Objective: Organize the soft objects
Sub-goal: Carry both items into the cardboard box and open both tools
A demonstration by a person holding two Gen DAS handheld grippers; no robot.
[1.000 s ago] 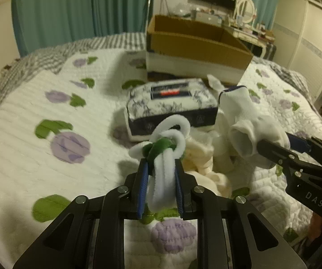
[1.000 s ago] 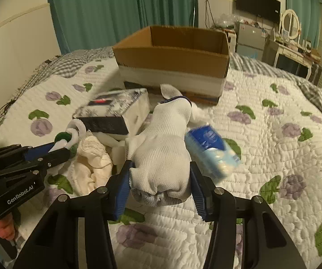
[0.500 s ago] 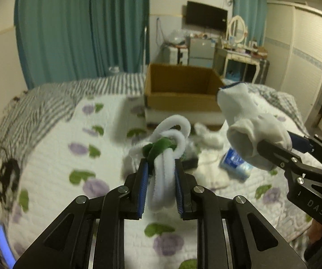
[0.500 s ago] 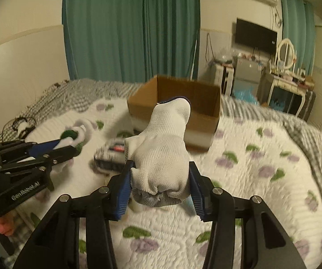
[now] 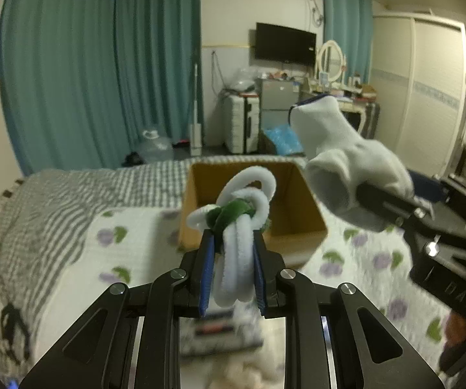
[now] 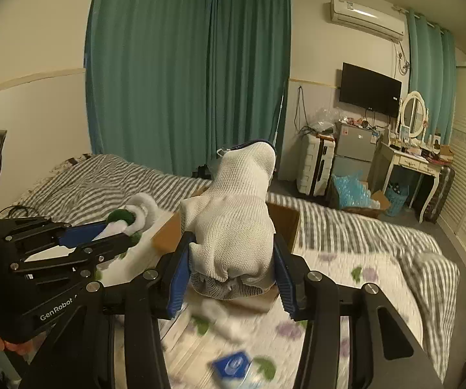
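My left gripper point(image 5: 233, 246) is shut on a white fuzzy looped cord with a green band point(image 5: 236, 227), held high above the bed. My right gripper point(image 6: 229, 259) is shut on a rolled white sock point(image 6: 233, 220), also held high. In the left wrist view the sock point(image 5: 346, 168) and right gripper point(image 5: 427, 214) are at the right. In the right wrist view the cord point(image 6: 132, 215) and left gripper point(image 6: 70, 236) are at the left. An open cardboard box point(image 5: 252, 207) sits on the bed beyond both grippers; the sock partly hides it in the right wrist view point(image 6: 285, 223).
The bed has a white flowered quilt point(image 5: 129, 253) and a grey striped blanket point(image 6: 346, 227). A patterned tissue box point(image 5: 220, 334) and a blue packet point(image 6: 233, 363) lie below the grippers. Suitcase point(image 6: 317, 162), dresser point(image 6: 408, 162) and teal curtains point(image 5: 103, 64) stand beyond the bed.
Both grippers have risen well above the bed with their loads and moved toward the cardboard box. The items on the quilt have dropped low in both views.
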